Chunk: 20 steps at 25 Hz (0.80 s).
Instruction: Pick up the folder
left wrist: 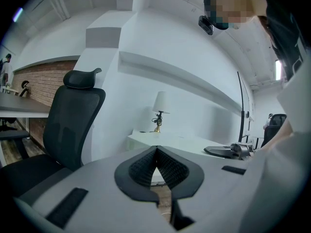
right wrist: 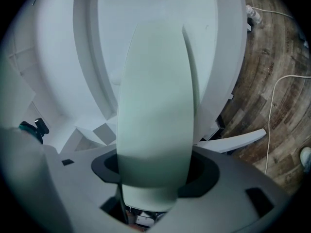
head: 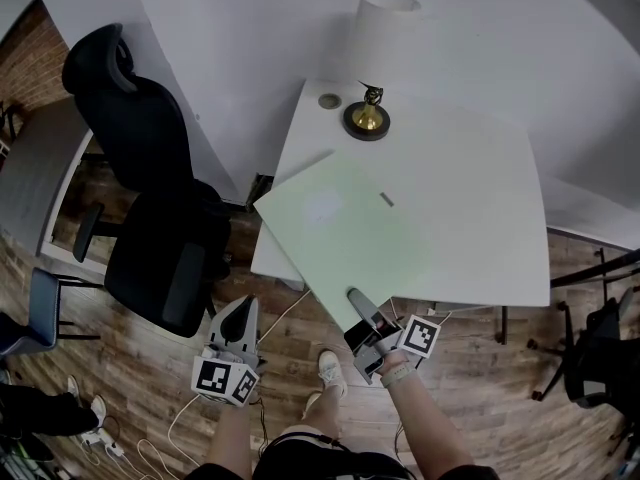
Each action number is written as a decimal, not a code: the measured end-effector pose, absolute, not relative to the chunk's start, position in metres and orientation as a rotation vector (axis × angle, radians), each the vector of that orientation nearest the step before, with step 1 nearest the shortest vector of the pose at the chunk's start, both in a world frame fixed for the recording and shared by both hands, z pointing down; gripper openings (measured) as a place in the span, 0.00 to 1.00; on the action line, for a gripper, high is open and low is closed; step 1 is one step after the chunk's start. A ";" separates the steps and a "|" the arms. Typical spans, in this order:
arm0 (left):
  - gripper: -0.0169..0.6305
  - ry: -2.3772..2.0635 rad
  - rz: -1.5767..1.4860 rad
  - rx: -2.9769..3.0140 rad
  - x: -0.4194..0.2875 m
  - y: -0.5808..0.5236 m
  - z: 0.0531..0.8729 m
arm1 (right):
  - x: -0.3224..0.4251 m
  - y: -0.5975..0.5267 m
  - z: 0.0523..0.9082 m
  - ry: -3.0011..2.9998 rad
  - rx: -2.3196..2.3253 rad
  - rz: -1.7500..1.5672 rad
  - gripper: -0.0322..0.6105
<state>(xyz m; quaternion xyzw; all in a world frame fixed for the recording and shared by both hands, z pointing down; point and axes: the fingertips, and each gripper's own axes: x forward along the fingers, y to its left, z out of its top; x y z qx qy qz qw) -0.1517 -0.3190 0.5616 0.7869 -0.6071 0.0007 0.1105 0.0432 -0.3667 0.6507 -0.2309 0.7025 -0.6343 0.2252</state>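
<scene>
Worktop (head: 480,198): white, one lamp (head: 372,58)
Folder (head: 340,228): one, pale green, long axis diagonal, corner overhanging
Right gripper (head: 356,299): wide, folder corner between
Left gripper (left wrist: 156,152): closed, empty

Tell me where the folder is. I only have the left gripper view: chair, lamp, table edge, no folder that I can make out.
Observer: Head view shows the pale green folder flat on the white table, with its near corner hanging over the front edge.
Operator: Right gripper on it?
Observer: The right gripper has that corner between its jaws. In the right gripper view they stand wide and are not clamped on it.
Operator: And my left one, relative to it?
Observer: Head view puts the left gripper off the table and over the floor, beside the office chair and apart from the folder.
</scene>
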 end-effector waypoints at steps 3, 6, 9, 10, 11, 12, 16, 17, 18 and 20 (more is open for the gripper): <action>0.05 -1.780 -0.004 2.317 -0.151 -0.319 0.559 | 0.048 -0.369 0.646 1.965 -0.665 -1.714 0.51; 0.05 -1.775 -0.009 2.331 -0.151 -0.320 0.557 | 0.054 -0.373 0.639 1.997 -0.695 -1.678 0.51; 0.05 -1.769 -0.018 2.338 -0.148 -0.322 0.552 | 0.061 -0.375 0.632 2.049 -0.735 -1.631 0.51; 0.05 -1.766 -0.021 2.342 -0.147 -0.322 0.551 | 0.063 -0.376 0.629 2.073 -0.754 -1.609 0.51; 0.05 -1.764 -0.023 2.345 -0.146 -0.322 0.549 | 0.065 -0.377 0.625 2.098 -0.773 -1.584 0.51; 0.05 -1.762 -0.025 2.348 -0.145 -0.322 0.547 | 0.066 -0.377 0.621 2.122 -0.792 -1.557 0.51; 0.05 -1.754 -0.043 2.382 -0.142 -0.321 0.543 | 0.069 -0.379 0.601 2.201 -0.824 -1.455 0.51; 0.05 -1.753 -0.044 2.387 -0.141 -0.321 0.541 | 0.070 -0.380 0.596 2.209 -0.821 -1.437 0.51; 0.05 -1.753 -0.045 2.389 -0.139 -0.321 0.538 | 0.071 -0.380 0.592 2.209 -0.820 -1.427 0.51; 0.05 -1.753 -0.046 2.396 -0.138 -0.321 0.534 | 0.075 -0.380 0.586 2.203 -0.828 -1.410 0.51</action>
